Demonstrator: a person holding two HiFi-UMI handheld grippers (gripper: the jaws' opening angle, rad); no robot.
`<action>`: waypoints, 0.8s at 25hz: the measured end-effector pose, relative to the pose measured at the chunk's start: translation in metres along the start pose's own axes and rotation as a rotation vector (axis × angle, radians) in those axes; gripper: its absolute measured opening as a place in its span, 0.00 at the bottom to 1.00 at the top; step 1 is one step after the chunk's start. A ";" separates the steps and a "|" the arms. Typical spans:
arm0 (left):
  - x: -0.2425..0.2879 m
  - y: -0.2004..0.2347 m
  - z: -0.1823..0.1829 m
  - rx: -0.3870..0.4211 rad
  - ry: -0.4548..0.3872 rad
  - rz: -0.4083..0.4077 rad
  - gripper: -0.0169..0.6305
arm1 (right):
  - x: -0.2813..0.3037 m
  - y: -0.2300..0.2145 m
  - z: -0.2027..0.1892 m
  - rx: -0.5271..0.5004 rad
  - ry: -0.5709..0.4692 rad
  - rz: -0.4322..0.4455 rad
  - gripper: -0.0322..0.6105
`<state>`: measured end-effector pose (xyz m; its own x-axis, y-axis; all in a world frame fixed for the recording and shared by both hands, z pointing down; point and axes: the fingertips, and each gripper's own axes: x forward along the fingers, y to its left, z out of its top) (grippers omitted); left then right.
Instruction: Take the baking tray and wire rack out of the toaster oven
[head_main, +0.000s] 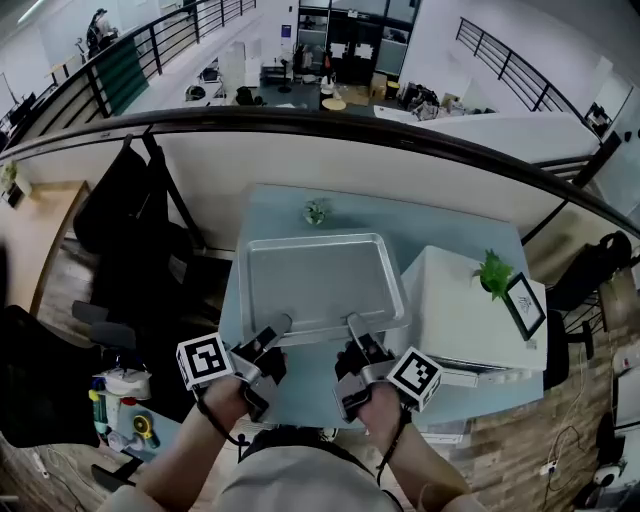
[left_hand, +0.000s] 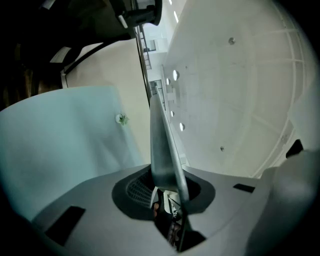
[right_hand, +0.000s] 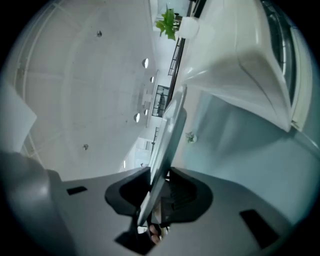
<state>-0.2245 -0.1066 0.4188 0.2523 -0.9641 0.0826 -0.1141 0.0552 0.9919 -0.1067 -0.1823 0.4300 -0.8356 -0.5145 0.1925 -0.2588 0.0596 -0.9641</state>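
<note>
A curved dark railing (head_main: 300, 122) runs across the background, with an open office floor visible far below it (the spot looks like a mezzanine). In front of the railing stands a pale blue bench (head_main: 450, 228). A silver baking tray (head_main: 320, 280) sits level over the middle of the bench, its bare inside facing up and its long near rim toward the person. The head view does not show whether its underside touches the bench.

2 hand-held grippers hold that near rim. The left hand-held gripper (head_main: 283, 322) is at the rim's left part, and in its own view the jaws stand narrow, with the thin metal edge clamped between the ribbed pads. The right hand-held gripper (head_main: 352, 322) is at the rim's right part, its jaws likewise narrow and closed on the rim, which runs edge-on between them. Each gripper carries its marker cube toward the outer side.

Just right of the tray stands a white toaster oven (head_main: 460, 320), with a small green plant (head_main: 493, 272) and a dark picture frame (head_main: 524, 305) on its top. Beyond the tray's far rim, a small green ornament (head_main: 315, 212) rests on the bench.
</note>
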 end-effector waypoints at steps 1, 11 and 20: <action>0.006 0.007 0.007 -0.004 0.001 0.000 0.16 | 0.009 -0.005 0.001 0.006 -0.007 0.001 0.23; 0.059 0.092 0.060 -0.029 -0.007 0.063 0.16 | 0.086 -0.071 0.014 0.073 -0.024 -0.086 0.23; 0.091 0.190 0.079 -0.075 -0.019 0.184 0.18 | 0.137 -0.156 0.017 0.113 -0.023 -0.199 0.22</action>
<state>-0.2996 -0.2041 0.6072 0.2155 -0.9407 0.2620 -0.0844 0.2494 0.9647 -0.1723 -0.2770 0.6034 -0.7616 -0.5262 0.3783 -0.3606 -0.1409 -0.9220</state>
